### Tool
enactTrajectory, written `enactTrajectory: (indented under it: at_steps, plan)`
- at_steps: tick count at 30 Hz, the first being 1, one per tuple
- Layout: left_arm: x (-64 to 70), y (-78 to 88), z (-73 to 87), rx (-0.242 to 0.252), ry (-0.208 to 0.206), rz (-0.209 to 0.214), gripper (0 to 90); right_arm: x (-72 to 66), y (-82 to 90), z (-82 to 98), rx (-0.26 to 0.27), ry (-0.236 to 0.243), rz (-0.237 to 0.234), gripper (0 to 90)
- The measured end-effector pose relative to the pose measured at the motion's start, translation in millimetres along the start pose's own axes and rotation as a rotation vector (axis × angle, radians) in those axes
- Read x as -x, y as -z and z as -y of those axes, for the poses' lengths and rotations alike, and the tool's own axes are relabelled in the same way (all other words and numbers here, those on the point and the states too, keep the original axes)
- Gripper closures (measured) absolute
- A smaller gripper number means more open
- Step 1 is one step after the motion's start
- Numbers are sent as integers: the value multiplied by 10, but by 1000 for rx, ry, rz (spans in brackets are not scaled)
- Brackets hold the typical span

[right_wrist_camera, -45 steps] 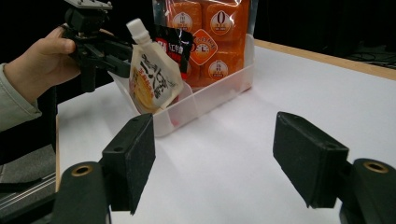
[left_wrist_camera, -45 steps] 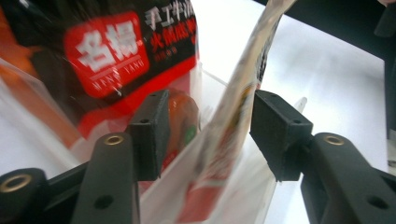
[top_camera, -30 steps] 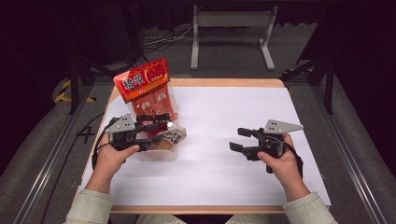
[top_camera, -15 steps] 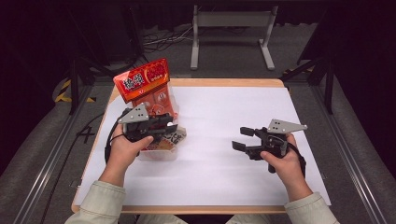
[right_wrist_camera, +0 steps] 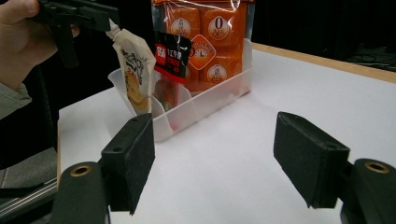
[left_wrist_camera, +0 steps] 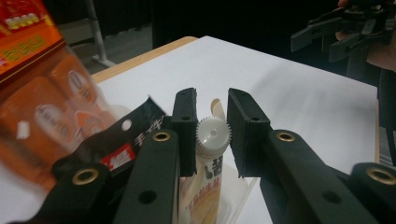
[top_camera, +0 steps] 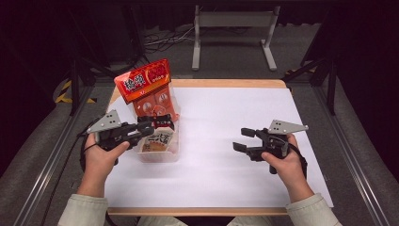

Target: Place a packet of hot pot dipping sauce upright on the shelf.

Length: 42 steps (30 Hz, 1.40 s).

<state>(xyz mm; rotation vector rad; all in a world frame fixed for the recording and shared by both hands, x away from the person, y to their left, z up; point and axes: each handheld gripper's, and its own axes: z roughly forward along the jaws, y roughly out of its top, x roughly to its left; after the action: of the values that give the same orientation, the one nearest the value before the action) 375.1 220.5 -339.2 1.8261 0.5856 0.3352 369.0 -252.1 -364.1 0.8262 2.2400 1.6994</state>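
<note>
white table (top_camera: 226, 141) | left hand-held gripper (left_wrist_camera: 211, 135) just closed, clamping pouch cap (left_wrist_camera: 212, 135) | right hand-held gripper (top_camera: 243, 140) released

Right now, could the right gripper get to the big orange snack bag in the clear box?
Probably yes. The right gripper is open and holds nothing, with bare white table between it and the orange snack bag. The left gripper, shut on the spouted pouch, crowds the box's near end.

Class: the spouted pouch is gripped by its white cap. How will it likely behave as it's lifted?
The pouch probably hangs and sways, since the left gripper clamps only its ribbed cap. Its soft, creased body suggests floppiness. The ribs likely resist slipping.
</note>
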Motion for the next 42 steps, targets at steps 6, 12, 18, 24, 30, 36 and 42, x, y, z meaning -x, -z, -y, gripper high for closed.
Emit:
enactTrajectory:
  at_steps: [6,12,18,24,30,36,42]
  plan:
    - [-47,210,112,-6,20,-50,737,2,-13,-2,-2,-1,-2,296]
    - [-96,267,183,13,62,-61,729,2,-6,-6,0,0,-2,295]
    - [-78,280,190,17,60,-128,421,4,8,-12,4,4,5,293]
    - [-67,426,296,19,92,-218,166,38,62,19,4,30,63,248]
    - [-2,569,407,-8,107,-249,111,105,218,89,1,67,169,205]
    - [33,635,565,-61,118,-256,63,166,353,160,-23,65,218,178]
    - [29,616,746,-86,133,-253,47,236,494,312,-41,35,263,154]
